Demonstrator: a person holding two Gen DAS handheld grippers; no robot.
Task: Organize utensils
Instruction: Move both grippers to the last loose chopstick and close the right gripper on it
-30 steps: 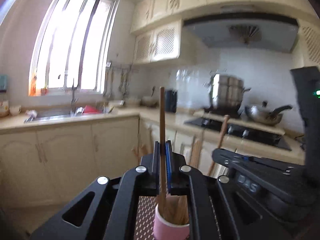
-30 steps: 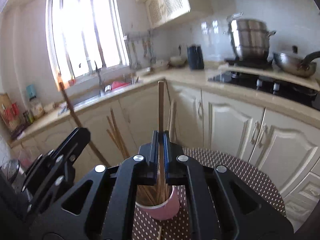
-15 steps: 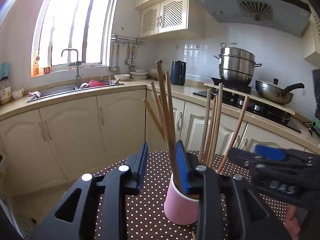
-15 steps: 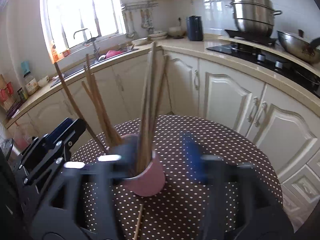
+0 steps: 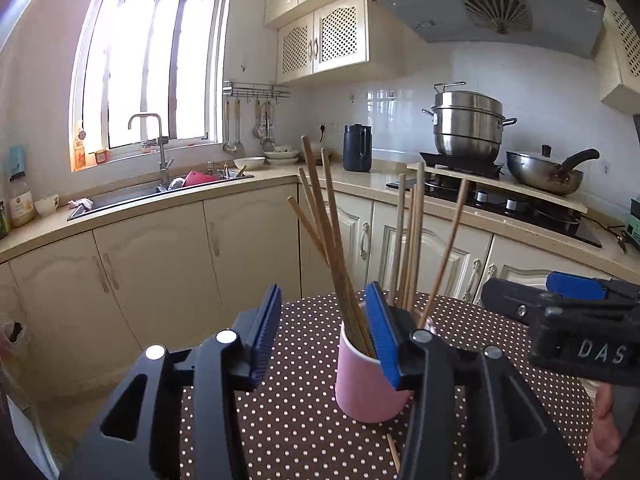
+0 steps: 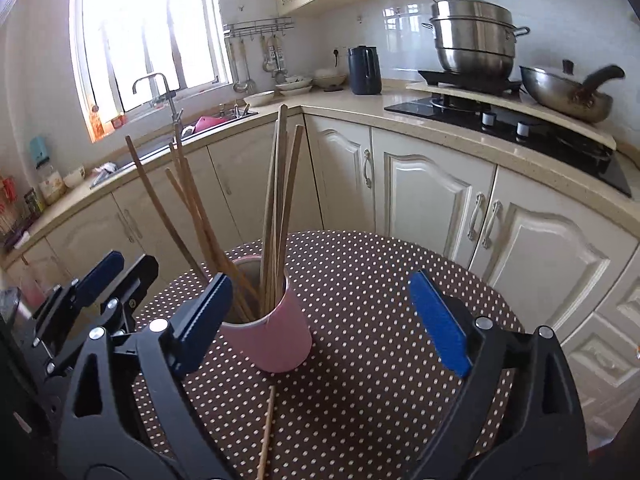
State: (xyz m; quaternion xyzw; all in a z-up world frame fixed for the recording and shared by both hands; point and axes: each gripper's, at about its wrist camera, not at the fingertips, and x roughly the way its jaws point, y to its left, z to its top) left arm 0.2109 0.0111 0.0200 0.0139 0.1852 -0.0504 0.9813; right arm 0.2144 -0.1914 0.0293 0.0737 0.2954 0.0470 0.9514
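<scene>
Both your chopsticks (image 6: 276, 216) now stand released in the pink cup (image 6: 276, 336) on the dotted table (image 6: 380, 280); left gripper (image 5: 322, 336) and right gripper (image 6: 320, 312), jaws just opening, stand spread and empty (one loose chopstick (image 6: 266, 432) runs off frame).

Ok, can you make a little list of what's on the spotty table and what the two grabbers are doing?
table: round, brown cloth with white dots
cup: pink cup, upright on the table
in the cup: many wooden chopsticks, standing and fanned out
loose: one chopstick lying on the cloth in front of the cup
left gripper: fingers just opened, holding nothing
right gripper: fingers just opened wide, holding nothing
</scene>
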